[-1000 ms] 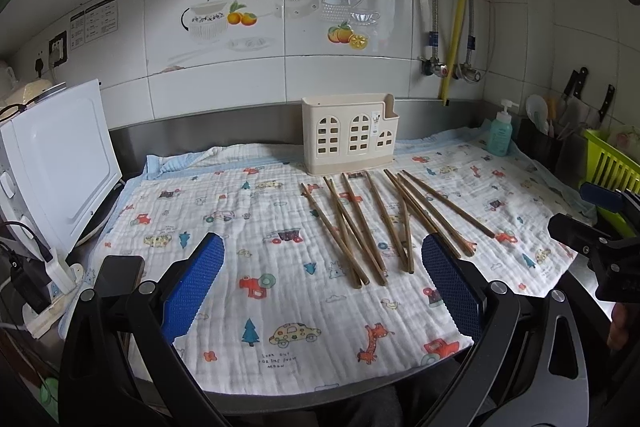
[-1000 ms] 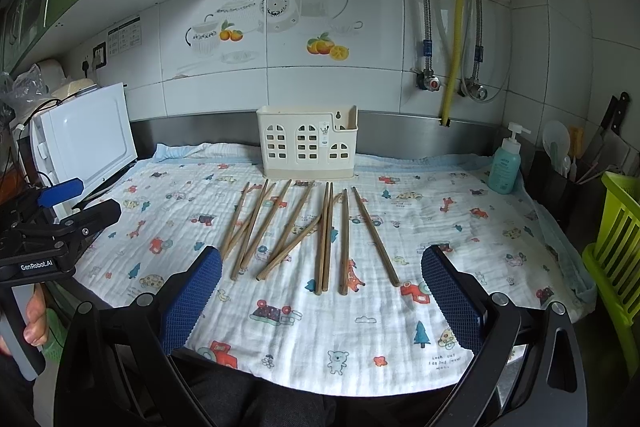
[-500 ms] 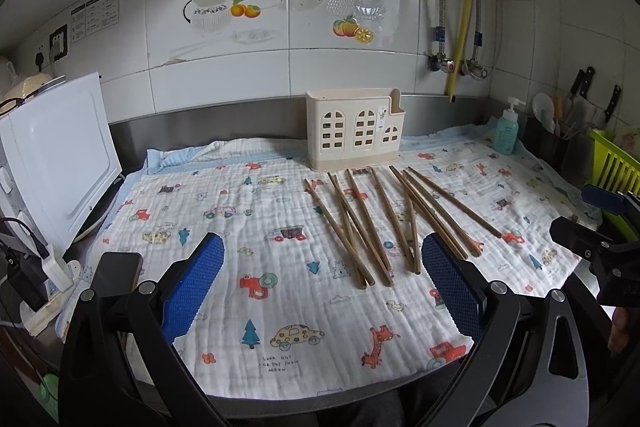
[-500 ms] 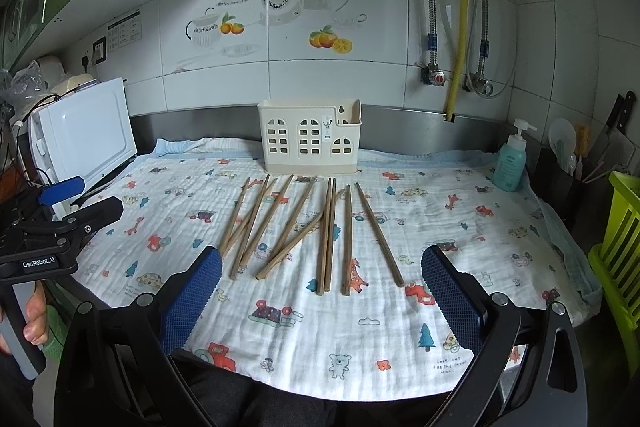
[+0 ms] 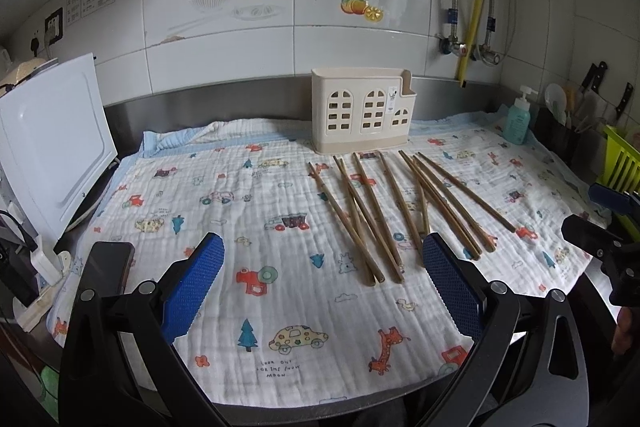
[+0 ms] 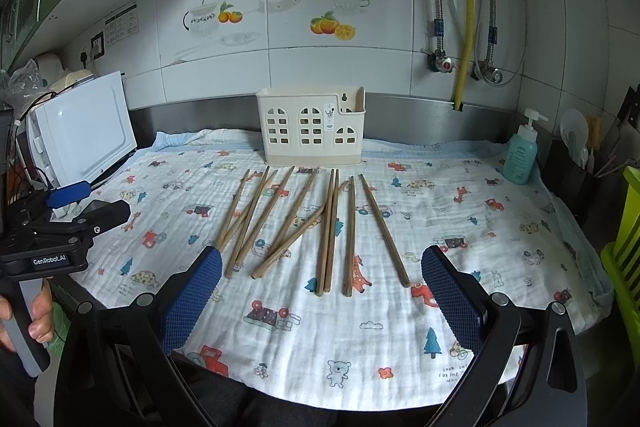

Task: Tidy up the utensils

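Several wooden chopsticks lie loose on a printed cloth, in front of a cream plastic utensil holder that stands by the back wall. In the right wrist view the chopsticks lie ahead of my fingers and the holder stands behind them. My left gripper is open and empty above the cloth's near part, left of the chopsticks. My right gripper is open and empty, just short of the chopsticks' near ends.
A white appliance stands at the left, with a dark phone near it. A teal soap bottle, a dark pot of utensils and a green rack stand at the right.
Both grippers have moved slightly forward and closer to the chopsticks. Both stay open. The chopsticks and the holder have not moved.
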Motion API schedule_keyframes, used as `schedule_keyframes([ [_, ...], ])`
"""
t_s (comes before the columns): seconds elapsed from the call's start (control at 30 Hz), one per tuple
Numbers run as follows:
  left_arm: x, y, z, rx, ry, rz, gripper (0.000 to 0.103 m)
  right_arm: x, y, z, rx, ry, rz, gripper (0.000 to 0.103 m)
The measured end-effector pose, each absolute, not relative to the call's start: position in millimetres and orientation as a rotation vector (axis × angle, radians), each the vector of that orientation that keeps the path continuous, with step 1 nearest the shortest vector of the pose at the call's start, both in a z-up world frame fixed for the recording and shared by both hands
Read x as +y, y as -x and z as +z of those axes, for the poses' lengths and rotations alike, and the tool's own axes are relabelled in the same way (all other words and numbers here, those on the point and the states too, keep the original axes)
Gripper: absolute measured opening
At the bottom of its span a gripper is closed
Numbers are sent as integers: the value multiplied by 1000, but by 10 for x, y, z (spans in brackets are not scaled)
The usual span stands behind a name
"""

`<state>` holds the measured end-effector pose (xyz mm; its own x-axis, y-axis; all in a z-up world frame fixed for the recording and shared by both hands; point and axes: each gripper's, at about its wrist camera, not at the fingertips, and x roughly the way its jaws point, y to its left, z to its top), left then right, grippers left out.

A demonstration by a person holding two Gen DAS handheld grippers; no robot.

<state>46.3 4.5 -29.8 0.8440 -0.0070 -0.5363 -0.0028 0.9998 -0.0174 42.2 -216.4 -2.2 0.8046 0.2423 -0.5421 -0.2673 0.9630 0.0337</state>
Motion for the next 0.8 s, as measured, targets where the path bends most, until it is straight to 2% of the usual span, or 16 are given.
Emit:
schedule_keyframes([
  [0.8,162,-1024,-620,739,130,16,97,-2273,-948,-320,690,31,264,96],
])
